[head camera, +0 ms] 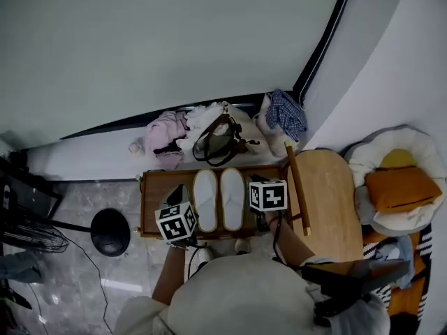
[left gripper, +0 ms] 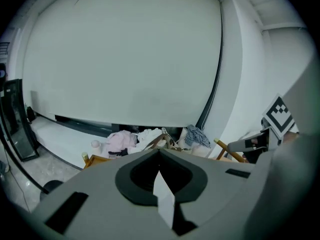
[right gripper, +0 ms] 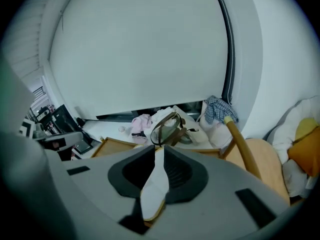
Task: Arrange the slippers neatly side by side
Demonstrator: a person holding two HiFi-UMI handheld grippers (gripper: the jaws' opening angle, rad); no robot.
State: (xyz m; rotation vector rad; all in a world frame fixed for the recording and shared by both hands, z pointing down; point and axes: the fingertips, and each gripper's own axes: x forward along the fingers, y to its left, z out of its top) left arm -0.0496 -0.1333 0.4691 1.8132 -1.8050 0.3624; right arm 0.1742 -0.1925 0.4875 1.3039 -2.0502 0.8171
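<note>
**Item: pair of white slippers.** The left slipper (head camera: 204, 199) and right slipper (head camera: 232, 198) lie flat on the low wooden bench (head camera: 157, 194). They are parallel and just beside each other, toes toward the wall, heels toward the person.

**Status (judged):** the arrangement looks essentially done. The step in hand is to clear away and check.

**Handling note:** draw both tools up and back from the heel ends without brushing a heel, since a nudge would skew the pair. Check that the heels sit level and the gap runs even. If a correction is needed, push lightly on the outer edge of one slipper rather than re-gripping it.

**Left hand-held gripper (left gripper: 160, 150):** the jaw tips stand together. Only a thin white sliver of slipper shows through the slit behind them, and nothing appears pinched.

**Right hand-held gripper (right gripper: 160, 148):** the jaws stand narrowly apart. The right slipper, with its tan edge, shows through the gap. The pads do not appear to press on it.

**Surroundings:**
- Beyond the bench, along the wall ledge, are a handbag (head camera: 220, 142), a pink garment (head camera: 167, 131) and a checked cloth (head camera: 285, 114).
- To the right is a round wooden stool (head camera: 328, 201).
</note>
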